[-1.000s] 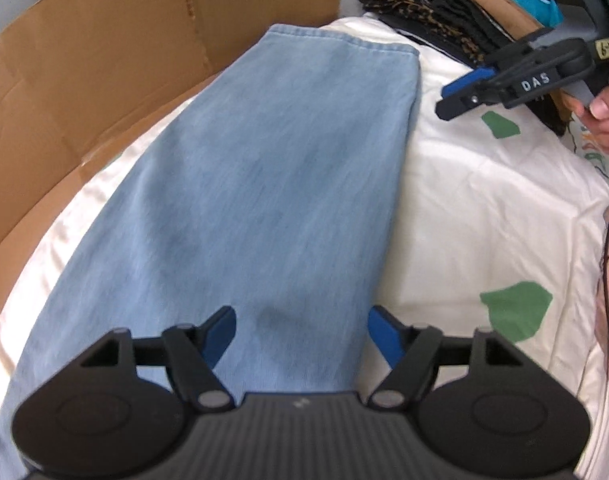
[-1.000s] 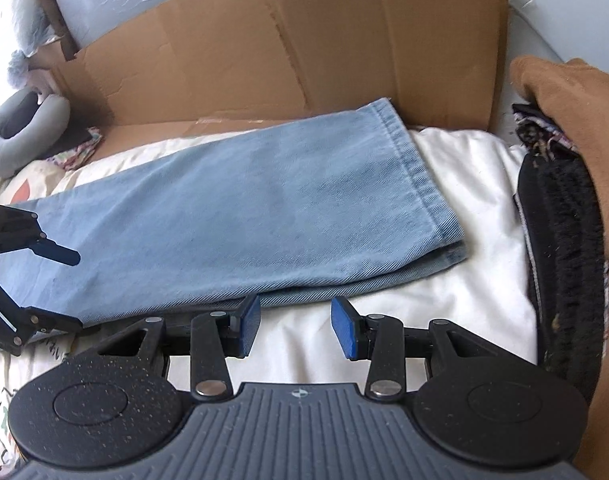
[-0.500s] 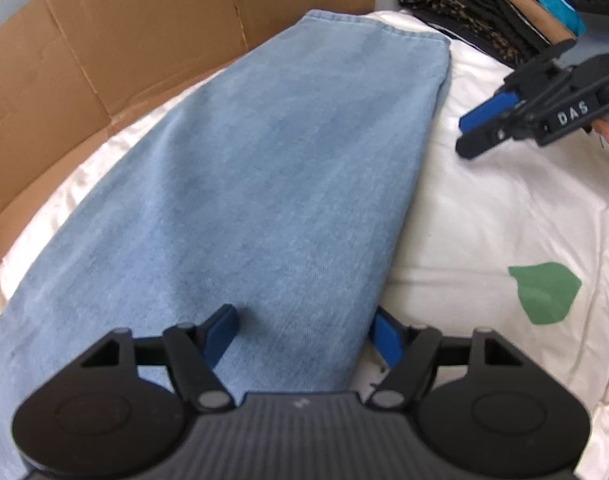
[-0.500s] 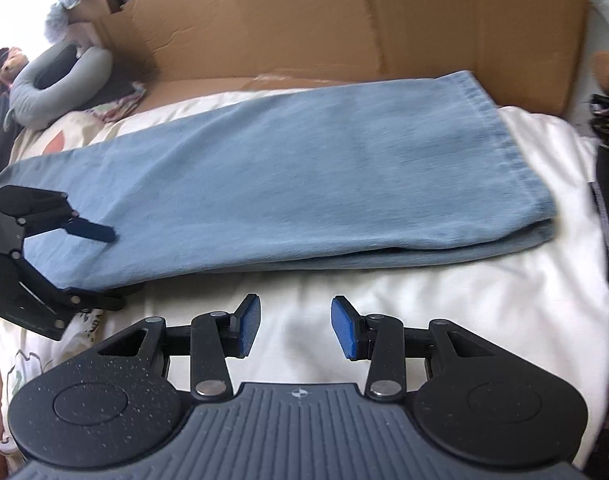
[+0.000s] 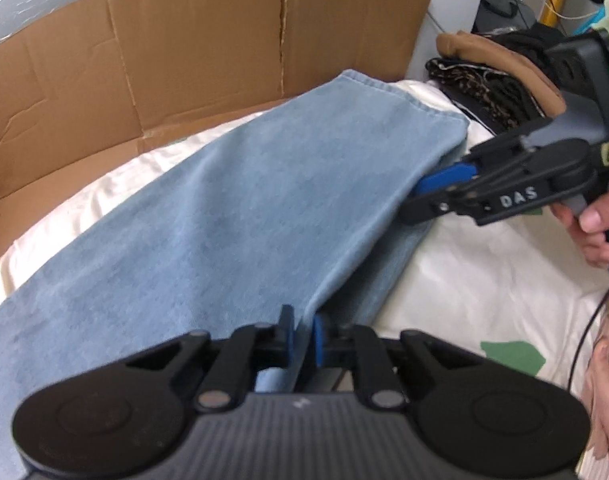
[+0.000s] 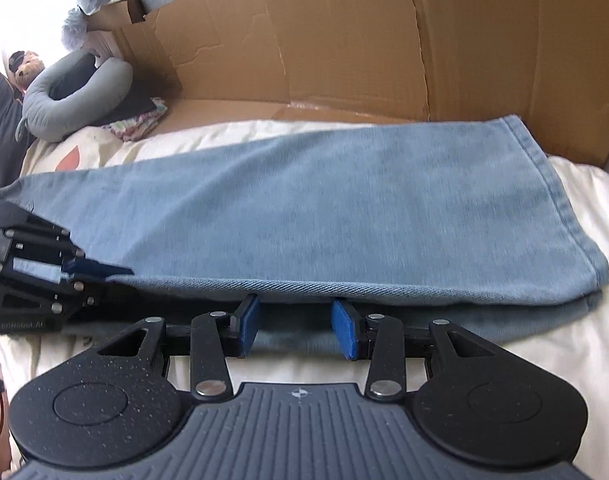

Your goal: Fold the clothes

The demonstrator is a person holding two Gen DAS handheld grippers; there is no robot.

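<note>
Your left gripper [image 5: 301, 339] is clamped on the near edge of the jeans [image 5: 232, 216], its blue pads [image 5: 289, 336] pressed together with the top denim layer pinched between them and lifted off the layer below. Your right gripper [image 6: 295, 326] stands wide, pads [image 6: 346, 330] apart, right at the same long edge; the lifted layer hangs just above its fingertips and the lower layer lies between them, but nothing is gripped. In the left view, its blue pad pokes in under the raised fold near the hem, with your hand [image 5: 592, 224] on the trigger. The jeans lie lengthwise, folded leg on leg, on the white sheet [image 6: 576, 340], hem toward the clothes pile [image 5: 500, 80]. A cardboard wall [image 6: 344, 40] stands just behind them. A grey neck pillow [image 6: 76, 96] sits well off to the far left.
</note>
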